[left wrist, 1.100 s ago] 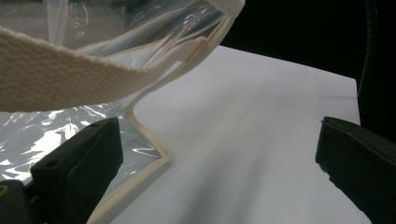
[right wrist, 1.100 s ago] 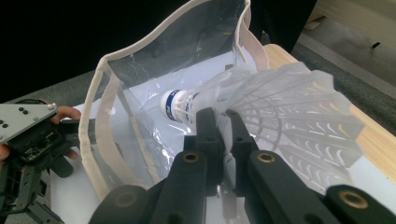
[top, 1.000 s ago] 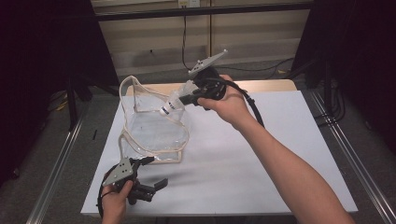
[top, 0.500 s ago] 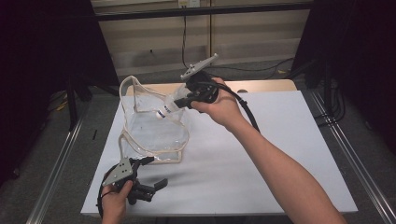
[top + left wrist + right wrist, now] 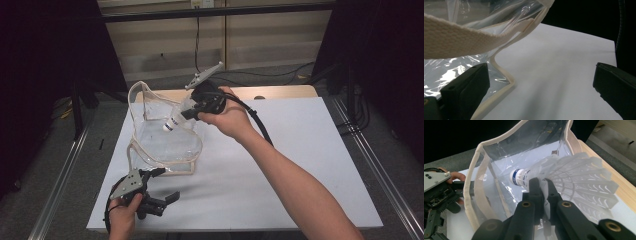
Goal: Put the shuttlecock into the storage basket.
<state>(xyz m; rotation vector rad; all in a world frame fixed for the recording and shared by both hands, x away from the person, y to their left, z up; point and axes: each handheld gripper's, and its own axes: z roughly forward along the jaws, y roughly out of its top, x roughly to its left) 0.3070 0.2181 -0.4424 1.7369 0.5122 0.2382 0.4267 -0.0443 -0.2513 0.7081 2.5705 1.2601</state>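
Observation:
A clear plastic bag [image 5: 160,147] with cream fabric trim stands open on the white tabletop [image 5: 300,150]. My right gripper [image 5: 189,112] is shut on the feathers of a white shuttlecock [image 5: 175,120], whose cork with its blue band points down and left into the bag's mouth. In the right gripper view the shuttlecock [image 5: 566,177] sits between the closed jaws of that gripper [image 5: 541,183], just over the bag's rim [image 5: 471,187]. My left gripper [image 5: 167,184] rests open at the bag's near corner. In its own view the left gripper [image 5: 541,85] has the bag's trim [image 5: 504,72] lying beside its left jaw.
A wooden strip [image 5: 280,91] runs along the table's far edge. Metal rails [image 5: 60,180] flank the table on both sides. The right gripper's black cable [image 5: 257,122] trails over the forearm. The table's right half is bare white surface.
My right gripper has carried the shuttlecock left and slightly down, from beside the bag to over its open mouth. The left gripper has stayed put.

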